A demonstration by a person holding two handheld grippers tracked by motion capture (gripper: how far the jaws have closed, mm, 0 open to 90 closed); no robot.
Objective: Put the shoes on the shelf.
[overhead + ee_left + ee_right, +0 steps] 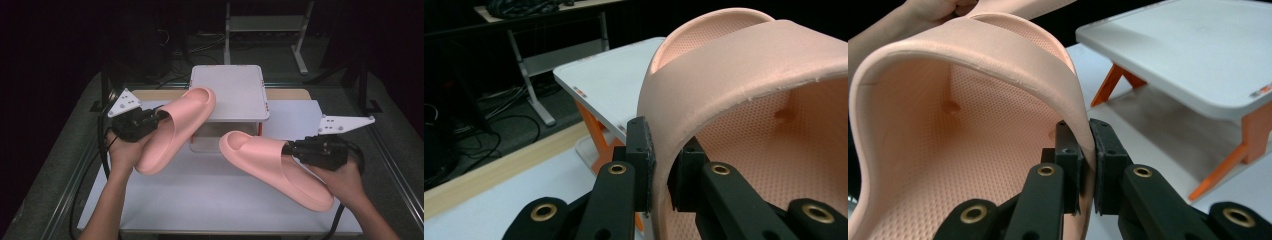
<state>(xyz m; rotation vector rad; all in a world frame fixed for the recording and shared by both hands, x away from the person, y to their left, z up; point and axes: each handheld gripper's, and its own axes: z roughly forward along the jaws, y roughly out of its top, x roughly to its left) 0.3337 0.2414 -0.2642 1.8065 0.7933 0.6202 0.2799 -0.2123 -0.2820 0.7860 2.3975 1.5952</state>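
Observation:
Two pink foam slippers are in hand. The left slipper (175, 130) is held tilted above the table, its toe over the left corner of a small white rack (235, 90). My left gripper (159, 116) is shut on the edge of its strap (744, 60), with one jaw outside and one inside (663, 165). The right slipper (270, 162) lies low in front of the rack, toe pointing left. My right gripper (287, 148) is shut on its strap edge (948, 125), and the jaws pinch the foam (1087, 150).
The white rack (609, 75) stands on orange legs (1108, 85) at the back middle of the white table (210, 200), with a low shelf beneath. A wooden strip (285, 93) runs along the table's far edge. Dark floor, cables and a desk frame (300, 45) lie beyond.

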